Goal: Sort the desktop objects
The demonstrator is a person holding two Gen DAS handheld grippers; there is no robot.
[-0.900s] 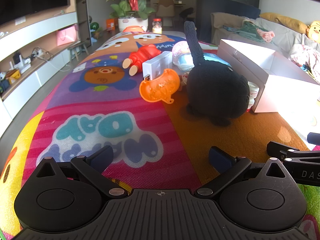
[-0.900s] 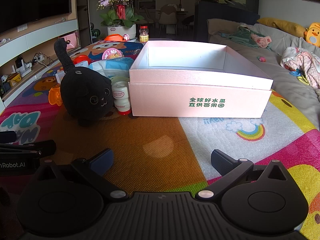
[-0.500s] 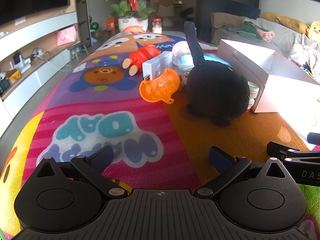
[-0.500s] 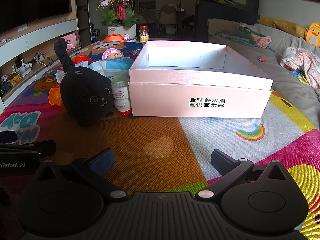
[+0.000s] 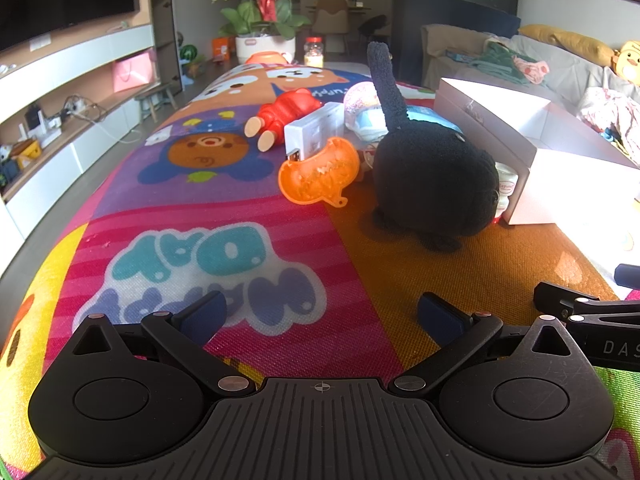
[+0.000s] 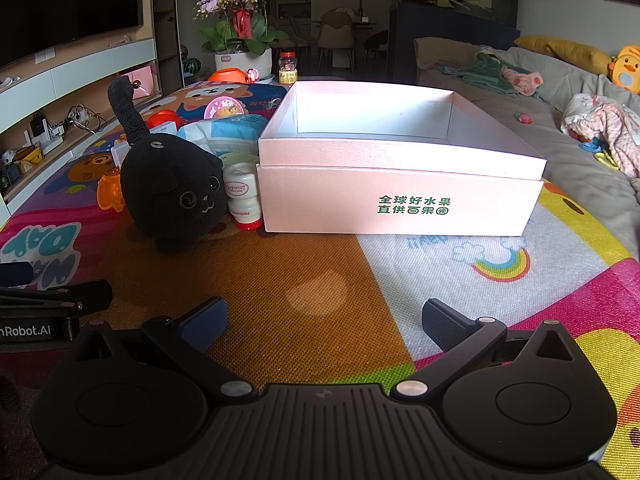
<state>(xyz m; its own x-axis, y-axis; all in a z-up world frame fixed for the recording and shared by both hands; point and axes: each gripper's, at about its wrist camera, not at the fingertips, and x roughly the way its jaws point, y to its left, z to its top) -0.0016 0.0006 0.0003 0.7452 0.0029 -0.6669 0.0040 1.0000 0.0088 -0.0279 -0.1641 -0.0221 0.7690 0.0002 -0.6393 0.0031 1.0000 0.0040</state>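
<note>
Right wrist view: both tongs, left [image 5: 320, 316] and right [image 6: 322, 320], gape empty, near. Plush cat [image 6: 172, 192] sits far left, touching a bottle [image 6: 242, 194] beside the box [image 6: 400, 200]; grabbing the cat may topple that bottle.

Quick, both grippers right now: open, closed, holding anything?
Left gripper: open, fingers apart, holding nothing, above the play mat.
Right gripper: open, holding nothing, facing the pink box.
</note>
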